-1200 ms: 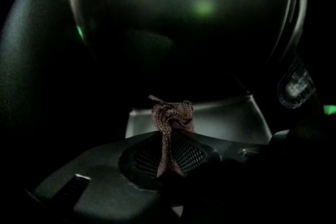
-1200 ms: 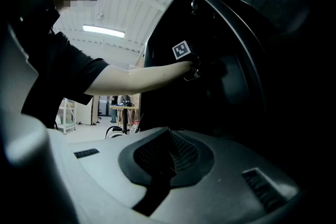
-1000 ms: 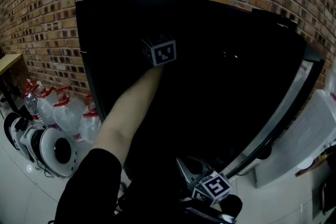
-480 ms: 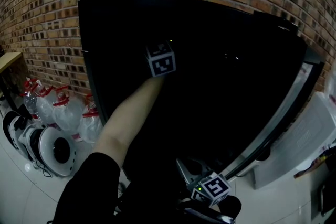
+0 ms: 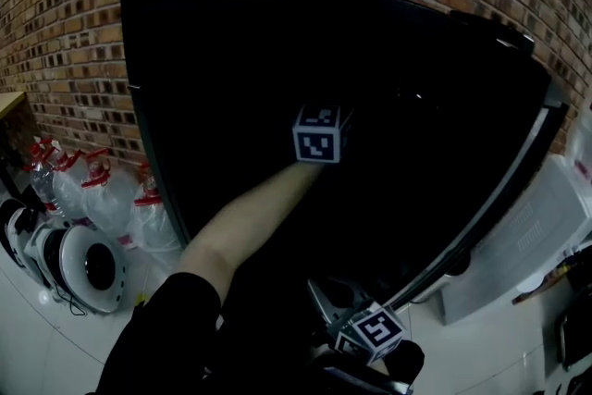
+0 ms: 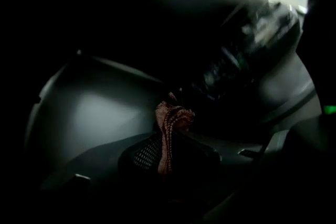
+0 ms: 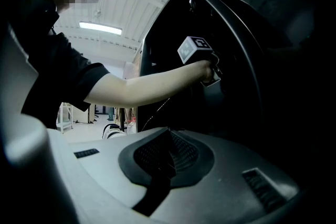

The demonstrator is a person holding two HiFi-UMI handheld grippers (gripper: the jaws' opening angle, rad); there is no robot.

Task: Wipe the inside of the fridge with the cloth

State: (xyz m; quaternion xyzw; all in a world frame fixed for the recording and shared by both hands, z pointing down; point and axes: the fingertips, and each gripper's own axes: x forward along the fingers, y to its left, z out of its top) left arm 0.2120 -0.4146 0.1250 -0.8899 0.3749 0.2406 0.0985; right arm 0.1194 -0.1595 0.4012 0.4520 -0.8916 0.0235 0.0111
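Note:
The black fridge point(image 5: 213, 42) stands open against a brick wall; its inside is too dark in the head view to make out. My left gripper point(image 5: 317, 136) reaches deep into it at arm's length. In the left gripper view its jaws are shut on a reddish-brown cloth point(image 6: 169, 128) that sticks up bunched between them, in front of a pale inner wall point(image 6: 100, 113). My right gripper point(image 5: 373, 331) hangs low by my body outside the fridge, shut with nothing in it point(image 7: 167, 157). In the right gripper view, the left gripper point(image 7: 202, 60) shows inside the dark opening.
The fridge door point(image 5: 518, 199) stands open at the right. Water bottles in plastic point(image 5: 106, 194) and a white fan-like appliance point(image 5: 79, 264) sit on the floor to the left. A white box point(image 5: 541, 236) stands at the right.
My left gripper has moved right and downward inside the fridge with the cloth. The right gripper has stayed in place.

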